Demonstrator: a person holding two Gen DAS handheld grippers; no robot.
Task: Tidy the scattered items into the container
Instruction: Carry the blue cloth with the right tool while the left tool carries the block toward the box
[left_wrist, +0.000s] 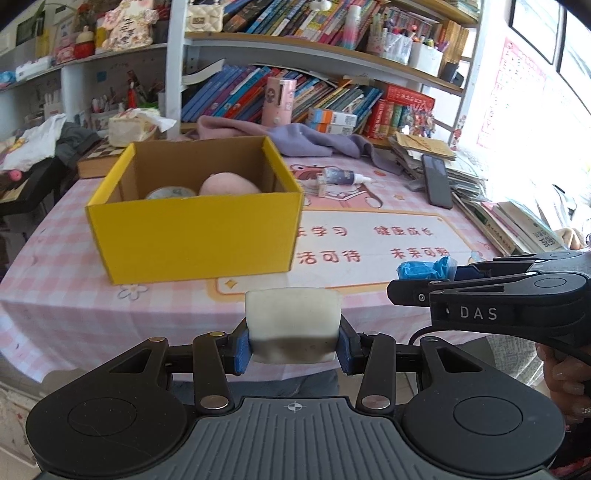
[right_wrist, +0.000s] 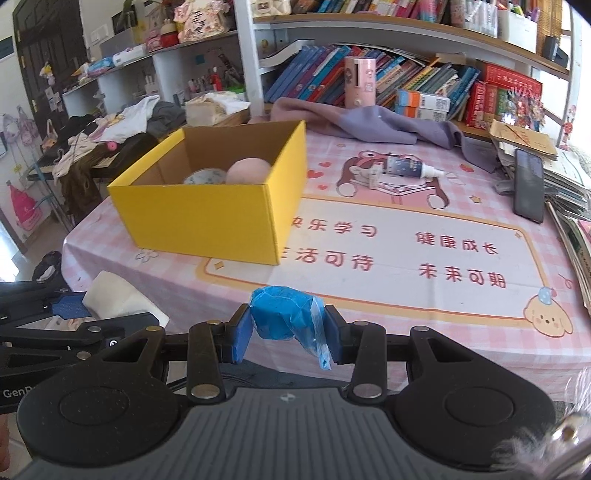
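Low in the middle of each wrist view, the left tongs are closed on a white block and the right tongs are closed on a blue wrapped lump, both held at the near edge of the counter. Up and to the left stands the yellow box, with a pink ball and a tape roll already inside. I judge the task well advanced: the two held items must go in, and a small bottle lies at the upper right.

Table bears yellow box, bottle, phone
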